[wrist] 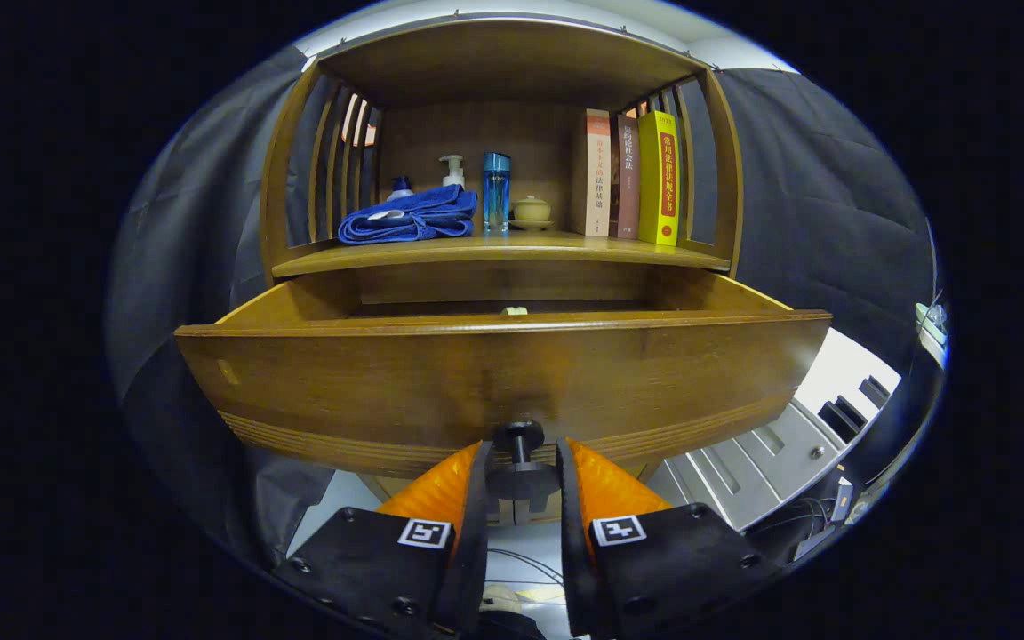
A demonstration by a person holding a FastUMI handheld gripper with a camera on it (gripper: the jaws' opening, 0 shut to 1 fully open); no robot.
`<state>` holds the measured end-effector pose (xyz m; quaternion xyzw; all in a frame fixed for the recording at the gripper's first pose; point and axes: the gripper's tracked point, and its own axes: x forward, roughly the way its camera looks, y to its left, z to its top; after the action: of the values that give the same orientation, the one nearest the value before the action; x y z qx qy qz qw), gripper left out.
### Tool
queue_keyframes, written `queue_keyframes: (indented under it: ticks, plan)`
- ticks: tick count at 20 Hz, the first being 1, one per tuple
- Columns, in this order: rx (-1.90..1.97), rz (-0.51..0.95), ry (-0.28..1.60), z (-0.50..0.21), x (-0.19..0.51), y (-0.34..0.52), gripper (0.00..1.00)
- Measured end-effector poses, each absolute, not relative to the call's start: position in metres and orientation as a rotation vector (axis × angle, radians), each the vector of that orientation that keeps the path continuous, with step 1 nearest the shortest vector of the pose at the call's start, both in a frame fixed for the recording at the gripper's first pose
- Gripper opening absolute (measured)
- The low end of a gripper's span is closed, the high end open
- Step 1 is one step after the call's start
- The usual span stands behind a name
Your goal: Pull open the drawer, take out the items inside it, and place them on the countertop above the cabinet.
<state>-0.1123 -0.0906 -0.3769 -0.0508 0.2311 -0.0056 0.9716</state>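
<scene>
Claw [519,462] clamped on drawer knob [519,437]; drawer [494,373] open, contents hidden behind front panel.

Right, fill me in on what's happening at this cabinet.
A person's handheld gripper has its fingers closed on the dark knob of the wooden drawer, which stands pulled out. A small pale item peeks over the drawer's front edge. The countertop above holds a blue towel, bottles and books.
</scene>
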Motion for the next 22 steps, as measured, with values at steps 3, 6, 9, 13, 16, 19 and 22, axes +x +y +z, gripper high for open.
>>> queue_keyframes:
  ticks: [3, 6, 9, 13, 16, 19, 22]
  plan:
    - [-0.097, -0.012, 0.469, -0.376, -0.118, -0.092, 0.44]
    - [-0.102, -0.015, 0.469, -0.376, -0.121, -0.092, 0.44]
    - [-0.096, -0.019, 0.464, -0.375, -0.121, -0.093, 0.44]
    - [-0.1, -0.026, 0.471, -0.377, -0.122, -0.095, 0.5]
    - [-0.11, -0.038, 0.438, -0.362, -0.122, -0.098, 0.66]
    - [-0.077, -0.04, 0.422, -0.344, -0.123, -0.097, 0.86]
    - [-0.044, -0.048, 0.395, -0.319, -0.12, -0.099, 0.93]
